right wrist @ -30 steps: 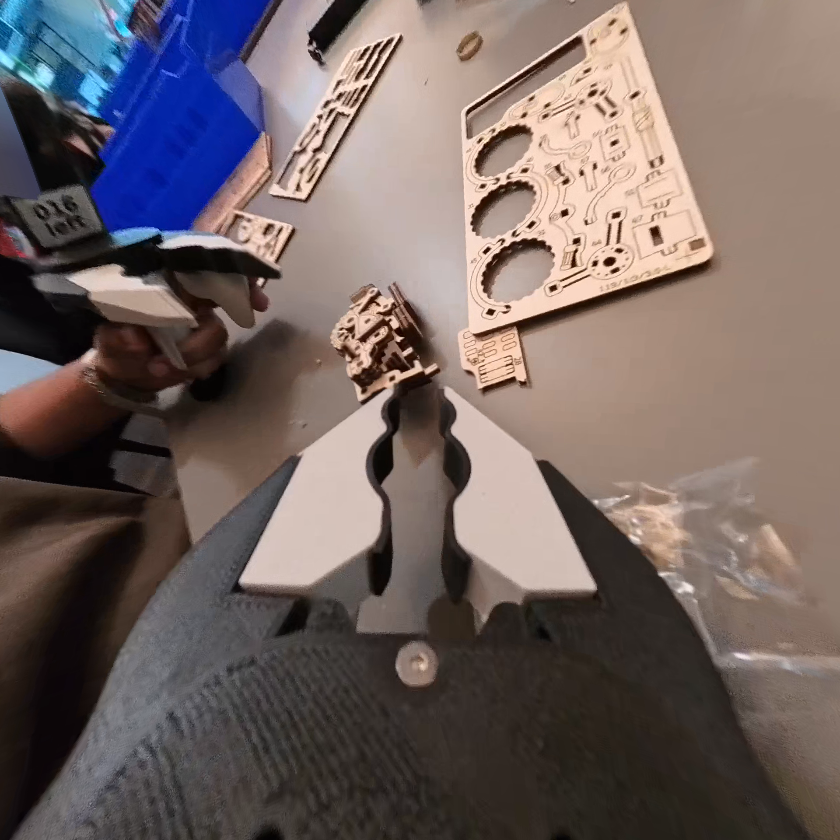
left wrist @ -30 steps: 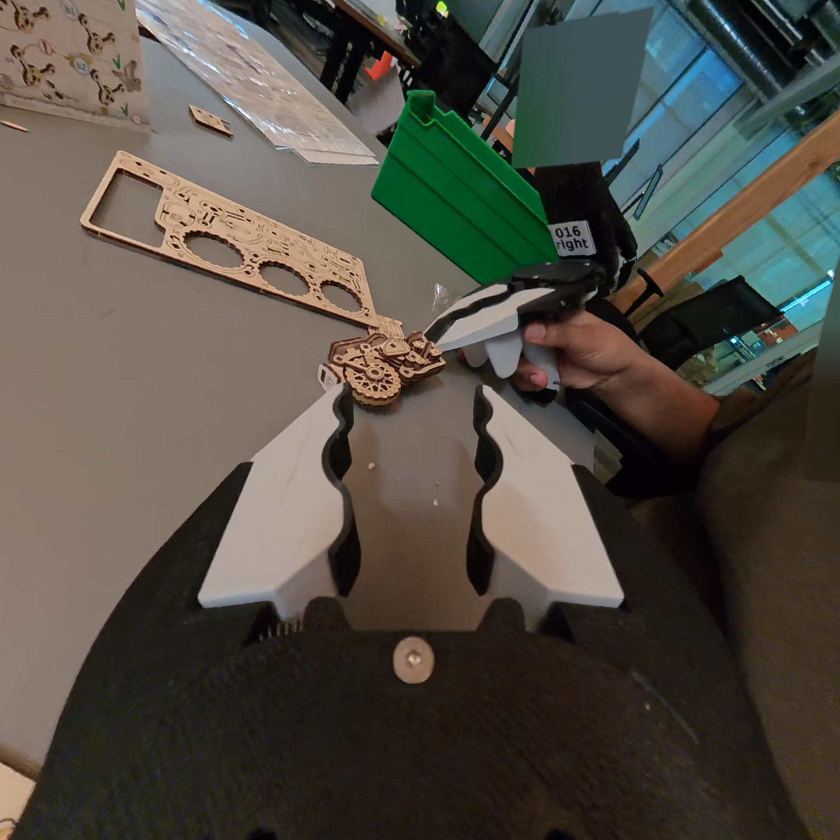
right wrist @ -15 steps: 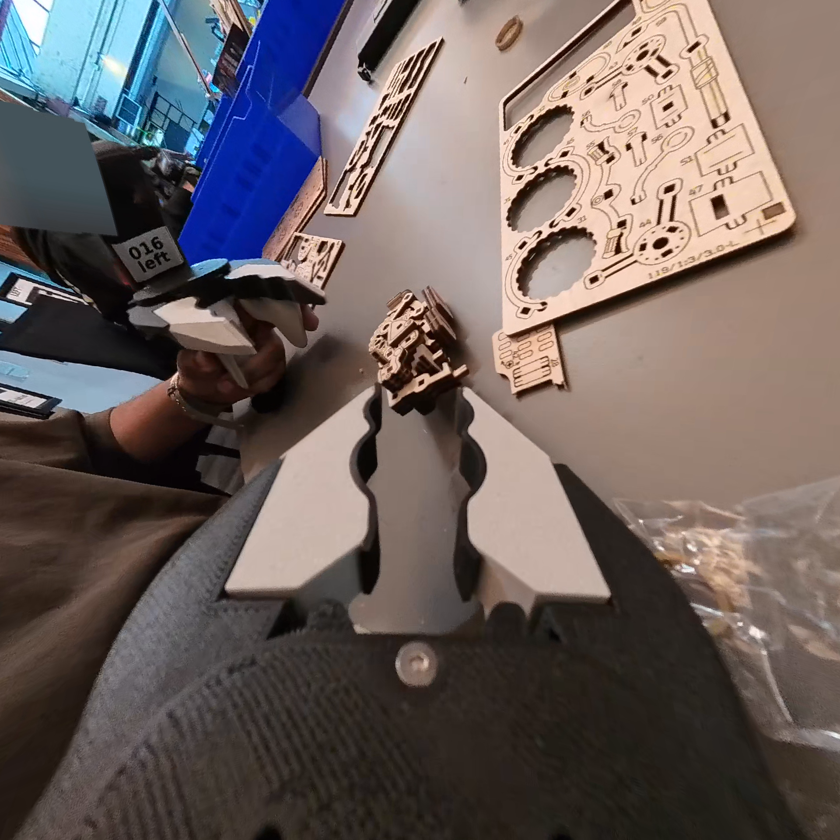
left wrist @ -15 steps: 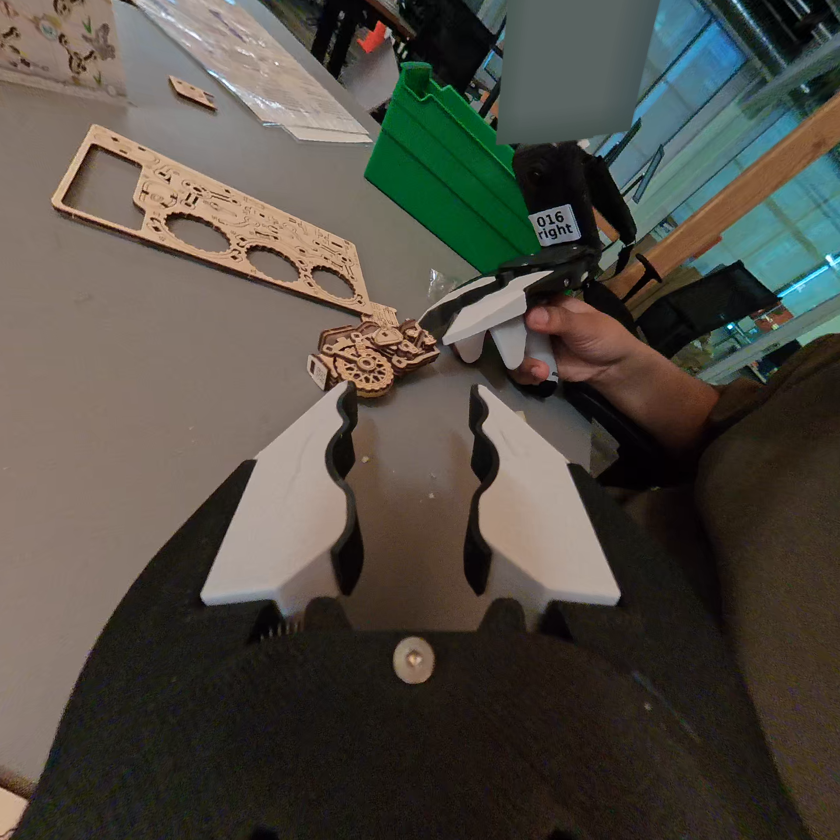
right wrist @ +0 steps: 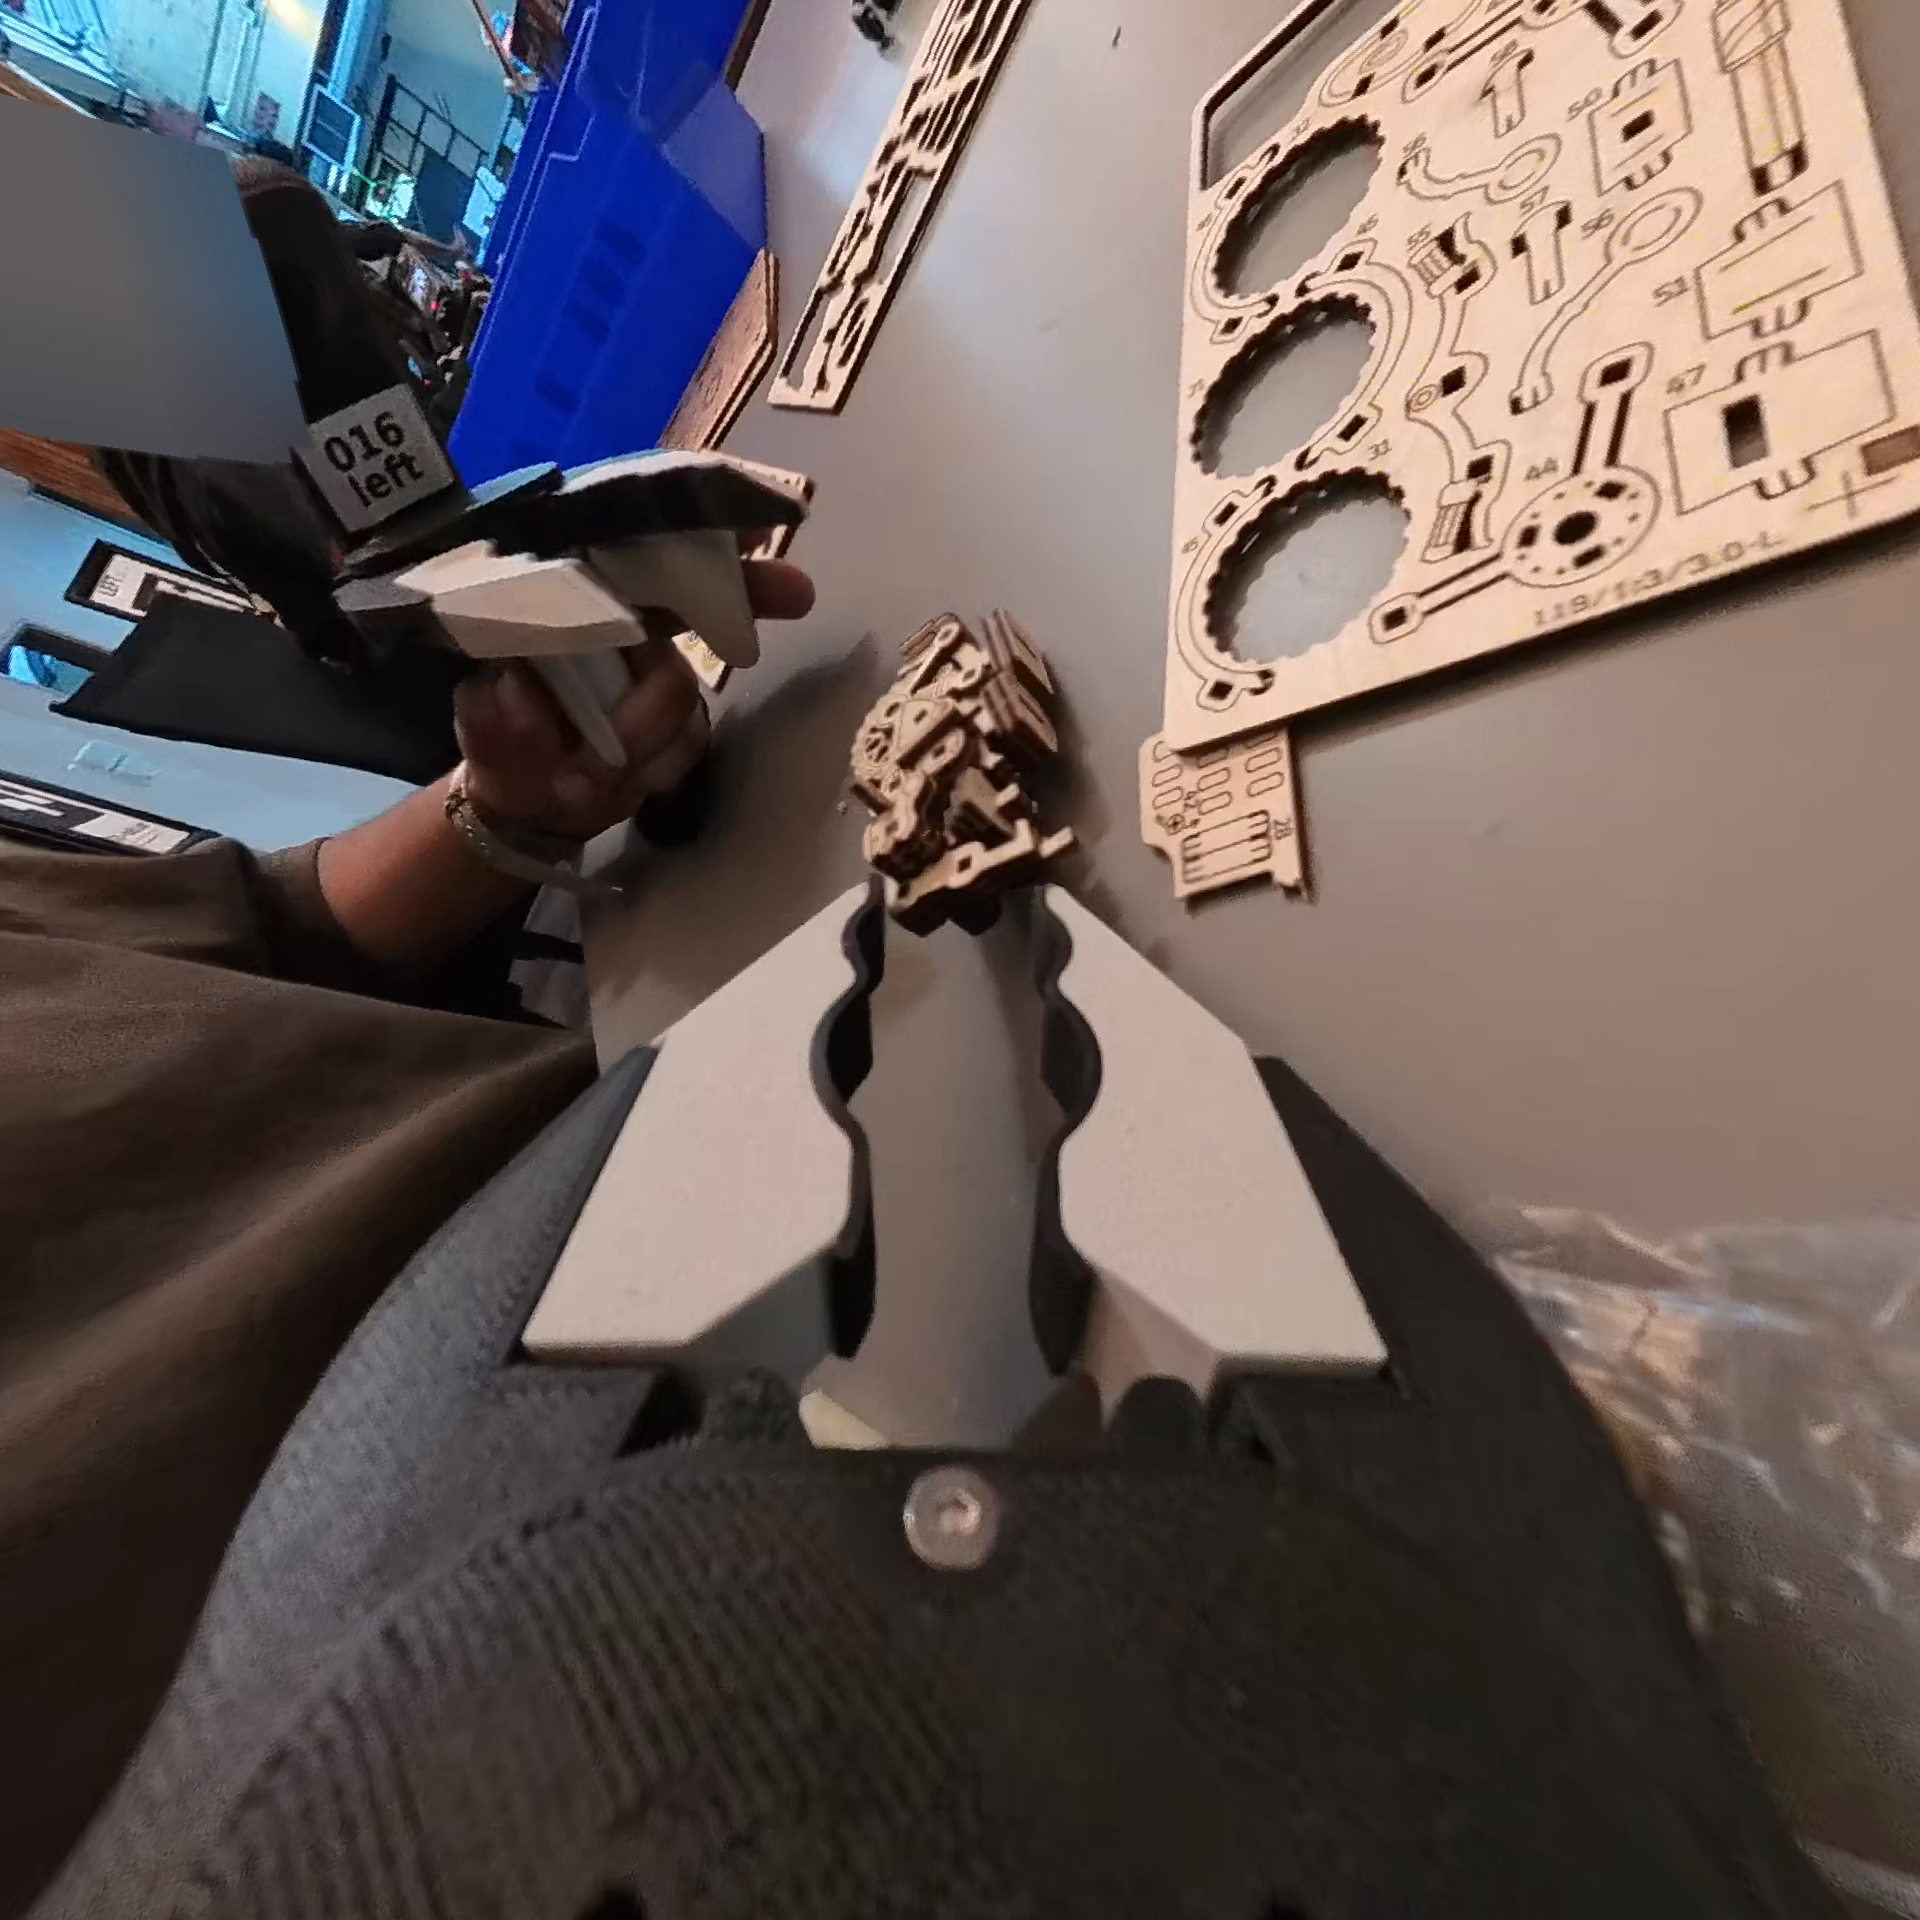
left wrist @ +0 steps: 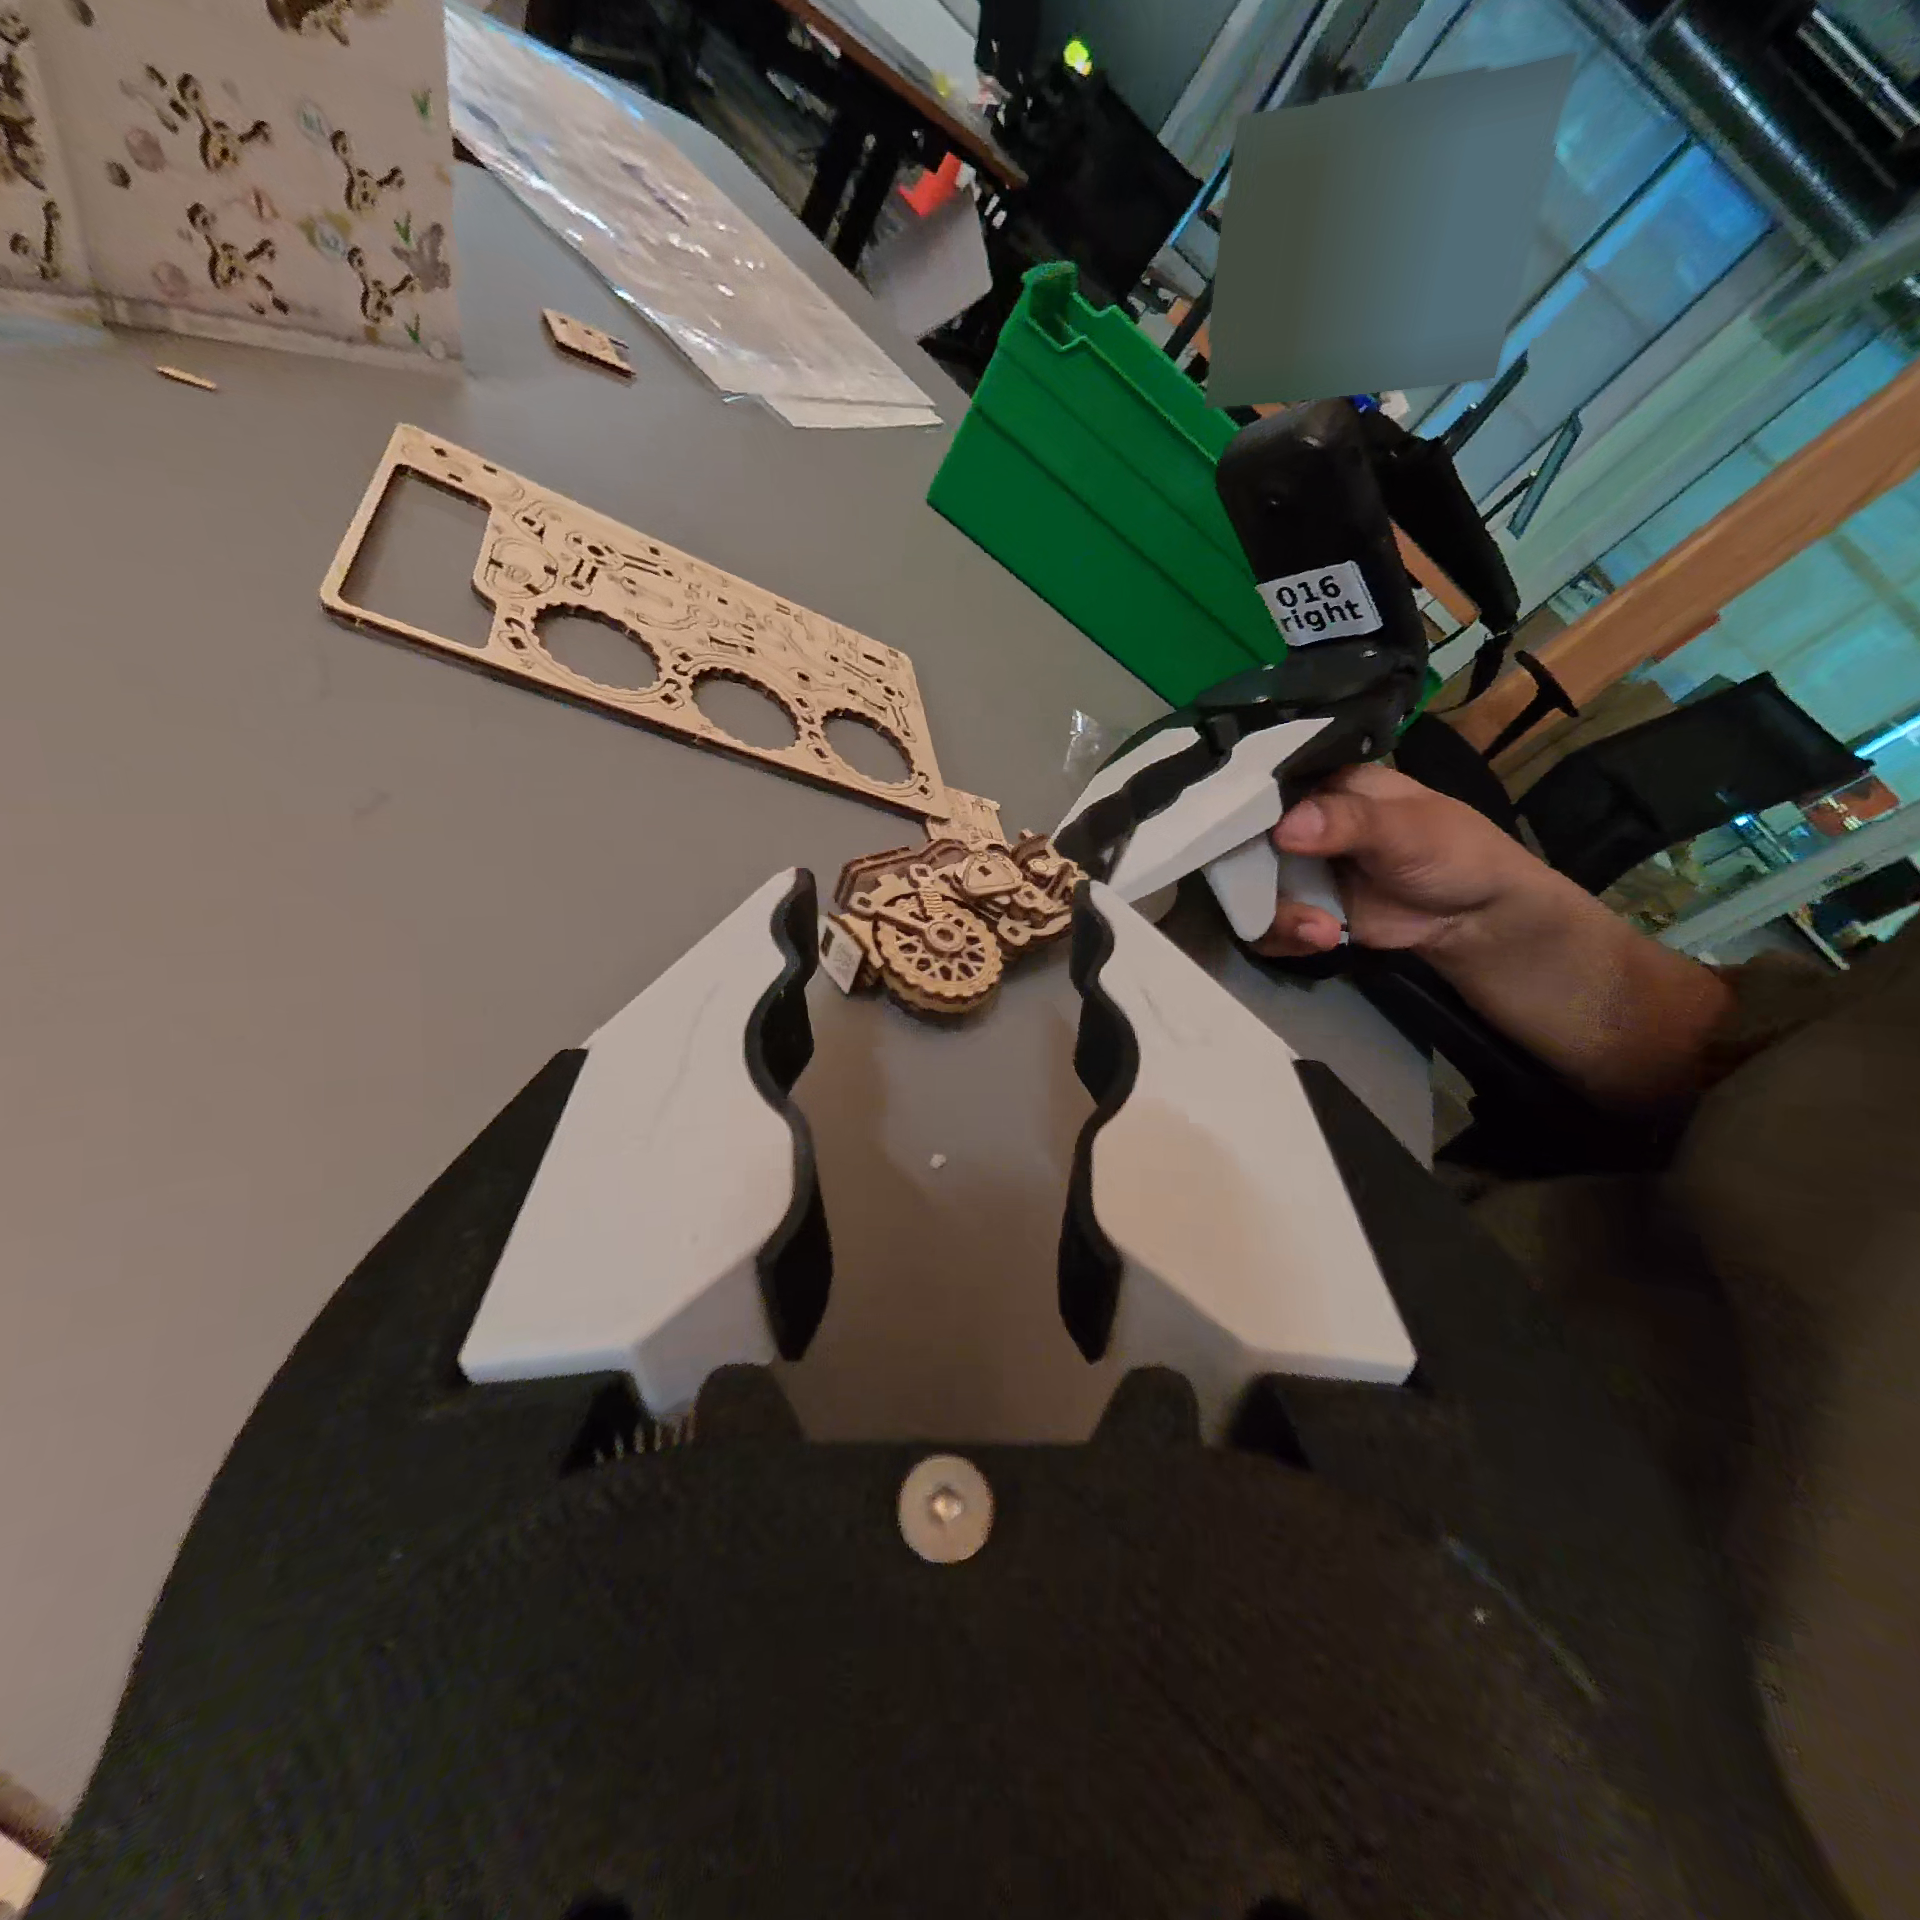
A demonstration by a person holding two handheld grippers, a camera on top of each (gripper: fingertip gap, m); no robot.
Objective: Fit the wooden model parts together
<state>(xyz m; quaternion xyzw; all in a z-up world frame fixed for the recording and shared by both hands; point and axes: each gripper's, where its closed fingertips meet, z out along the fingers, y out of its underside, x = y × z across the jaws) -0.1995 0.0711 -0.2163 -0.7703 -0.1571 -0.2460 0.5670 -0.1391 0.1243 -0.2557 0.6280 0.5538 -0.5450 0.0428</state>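
Note:
A small assembled wooden model (left wrist: 951, 920) with a gear wheel lies on the grey table (left wrist: 208, 935). My left gripper (left wrist: 940, 888) is open, and the model lies just between its fingertips with space on both sides. My right gripper (right wrist: 958, 899) is open around the near end of the model (right wrist: 956, 758). Its left pad is at the wood, and a sliver of table shows before the right pad. In the left wrist view the right gripper (left wrist: 1086, 857) sits at the model's right end. The left gripper (right wrist: 774, 577) also shows in the right wrist view, to the left of the model.
A wooden parts sheet (left wrist: 644, 634) with round cut-outs lies beyond the model, with a small tab piece (right wrist: 1226, 821) beside it. A green bin (left wrist: 1091, 520) stands at the back, a blue bin (right wrist: 623, 229) and another parts sheet (right wrist: 894, 197) farther off. A plastic bag (right wrist: 1714, 1403) lies beside my right gripper. My right fingertips sit around 10 cm from my left ones.
My left gripper has moved forward, so the model now lies between its fingertips. My right gripper's jaws have widened around the model's end and the gripper has rolled.

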